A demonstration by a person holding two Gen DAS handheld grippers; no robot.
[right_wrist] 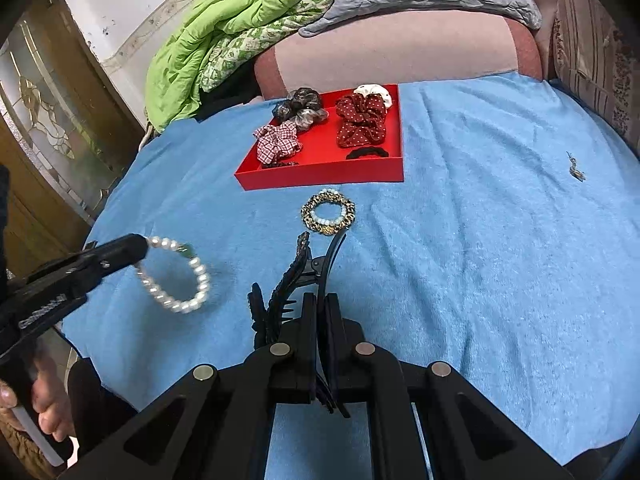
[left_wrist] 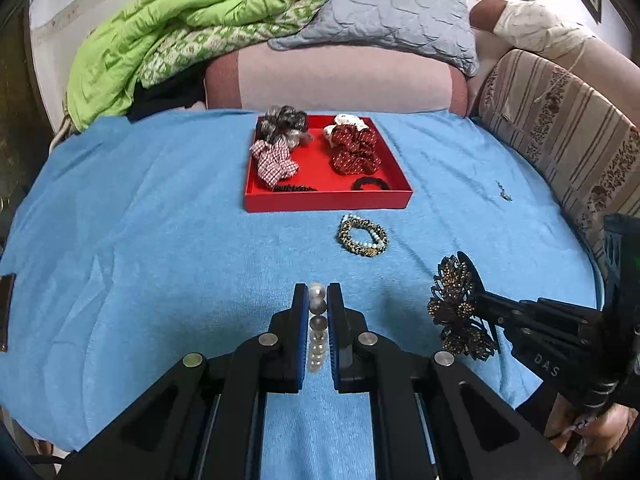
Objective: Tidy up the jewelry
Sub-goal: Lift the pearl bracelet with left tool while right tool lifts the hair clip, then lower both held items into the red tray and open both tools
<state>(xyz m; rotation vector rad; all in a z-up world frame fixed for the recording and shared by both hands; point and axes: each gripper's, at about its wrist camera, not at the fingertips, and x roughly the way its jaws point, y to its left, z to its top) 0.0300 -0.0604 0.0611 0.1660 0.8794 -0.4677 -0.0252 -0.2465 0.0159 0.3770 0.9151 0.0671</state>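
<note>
Pearls sit pinched between the pads of the left gripper (left_wrist: 318, 304) — the pearl bracelet (right_wrist: 174, 276) hangs clear of the blue cloth (left_wrist: 160, 220) as a loose ring, caught by only a few beads. Just beside it, the right gripper (right_wrist: 319, 300) is pressed together on the black leg of a beaded hair clip (left_wrist: 460, 312), whose decorated body juts out to one side above the cloth.

The step in hand looks like carrying both pieces to the red tray (left_wrist: 328, 202). To do it well, each hand should travel level and unhurried so the dangling ring does not swing out of its narrow hold, and each should come down over bare tray floor before the jaws part — the front strip between the two black hair ties seems the freest spot.

Farther out, a stack of beaded bracelets (left_wrist: 363, 236) lies on the cloth just in front of the tray, not yet gathered. Inside the tray, scrunchies (left_wrist: 354, 152) fill both back corners. A small loose trinket (right_wrist: 576, 170) lies well apart to the right.
</note>
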